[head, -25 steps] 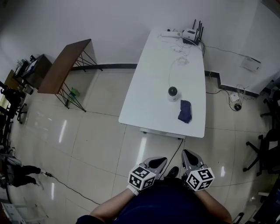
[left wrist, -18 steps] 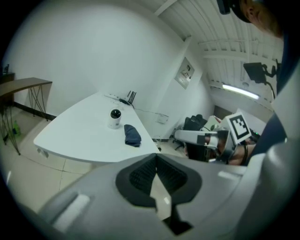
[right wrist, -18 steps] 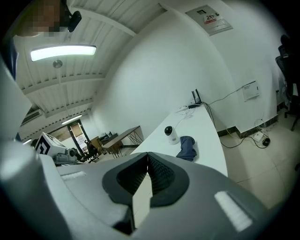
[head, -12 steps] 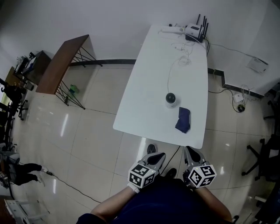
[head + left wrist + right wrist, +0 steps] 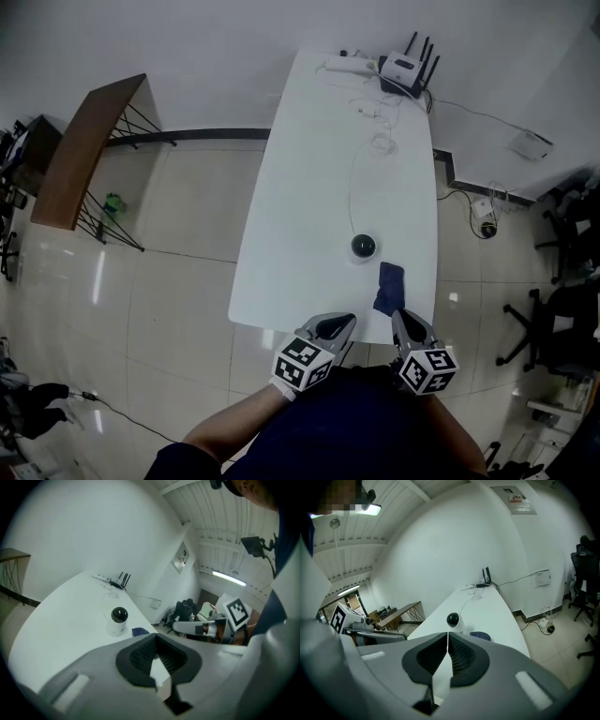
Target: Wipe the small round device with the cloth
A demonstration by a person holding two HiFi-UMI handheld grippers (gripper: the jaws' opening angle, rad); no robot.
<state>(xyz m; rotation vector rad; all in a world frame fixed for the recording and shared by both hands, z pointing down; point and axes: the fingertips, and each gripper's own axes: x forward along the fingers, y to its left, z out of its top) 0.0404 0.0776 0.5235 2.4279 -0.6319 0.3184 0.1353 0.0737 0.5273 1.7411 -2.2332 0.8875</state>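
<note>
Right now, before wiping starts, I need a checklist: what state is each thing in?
Small round device: upright on the white table, untouched.
Cloth: lying bunched on the table beside the device, not held.
Left tongs: shut, empty.
Right tongs: shut, empty.
Router: at the table's far end, antennas up.

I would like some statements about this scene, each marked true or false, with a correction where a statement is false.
1. The cloth lies on the table beside the device. True.
2. The right gripper holds the cloth. False: its jaws are shut and empty.
3. A router stands at the table's far end. True.
4. The left gripper has open jaws. False: they are shut, with nothing between them.
</note>
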